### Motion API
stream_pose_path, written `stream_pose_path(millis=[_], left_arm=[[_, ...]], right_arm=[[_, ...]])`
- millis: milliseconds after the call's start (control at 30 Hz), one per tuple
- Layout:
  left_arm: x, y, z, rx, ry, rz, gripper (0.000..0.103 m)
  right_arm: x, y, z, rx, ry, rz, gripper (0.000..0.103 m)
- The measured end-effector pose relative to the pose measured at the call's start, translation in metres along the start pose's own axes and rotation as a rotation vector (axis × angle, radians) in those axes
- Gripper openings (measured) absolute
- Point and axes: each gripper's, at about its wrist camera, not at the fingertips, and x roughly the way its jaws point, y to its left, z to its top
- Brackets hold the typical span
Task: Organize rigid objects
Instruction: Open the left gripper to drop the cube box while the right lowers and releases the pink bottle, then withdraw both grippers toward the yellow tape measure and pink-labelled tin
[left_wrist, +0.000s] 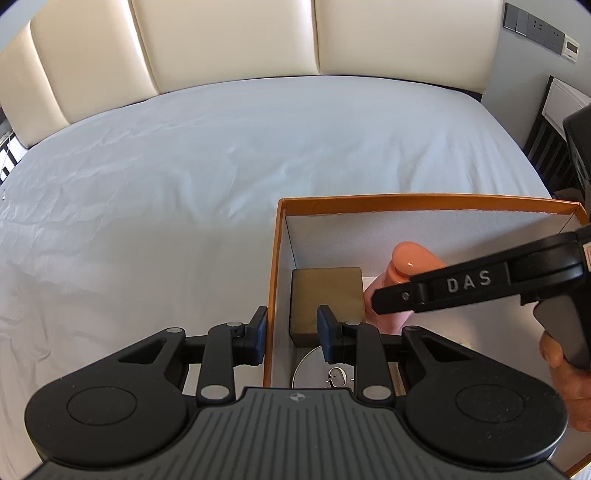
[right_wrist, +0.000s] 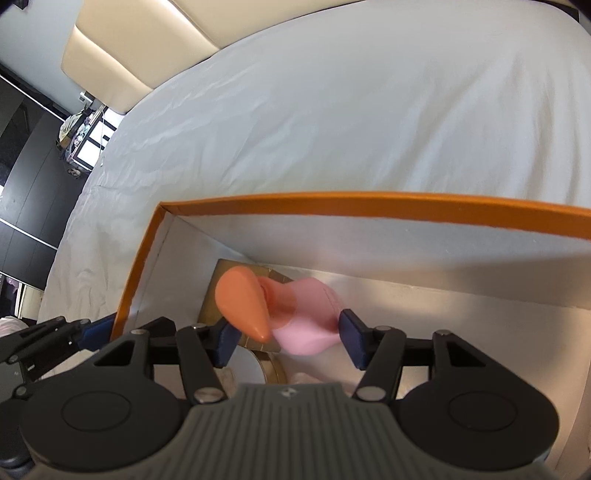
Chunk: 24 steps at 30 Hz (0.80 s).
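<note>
My right claw (right_wrist: 286, 338) is spread around the pink bottle (right_wrist: 306, 325), inside the orange box (right_wrist: 369, 205); contact is unclear. I judge this is placing it at 3 o'clock of the gold box (left_wrist: 327, 295). My left claw (left_wrist: 291, 334), spread, straddles the wall. Next: retreat upward without tipping it.

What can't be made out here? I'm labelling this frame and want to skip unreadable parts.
- Round silver disc: left wrist view, mostly hidden behind the left hand-held gripper; its lettering is cut off.
- Pink bottle: right wrist view, motion-blurred; whether the right hand-held gripper touches it is unclear.
- Orange box: near corner beyond both frames.
</note>
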Motion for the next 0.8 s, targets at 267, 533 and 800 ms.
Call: stream_pose_path(millis=[267, 533, 800], left_arm=[[-0.028, 0.007, -0.011, -0.058, -0.045, 0.003, 0.031], [-0.085, 0.022, -0.055, -0.115, -0.084, -0.025, 0.032], [-0.107, 0.035, -0.123, -0.069, 0.068, 0.010, 0.035]], right_arm=[[-0.030, 0.010, -0.016, -0.046, -0.021, -0.030, 0.059], [-0.083, 0.037, -0.051, -0.142, -0.088, -0.036, 0.060], [-0.133, 0.057, -0.099, -0.217, -0.109, -0.020, 0.060]])
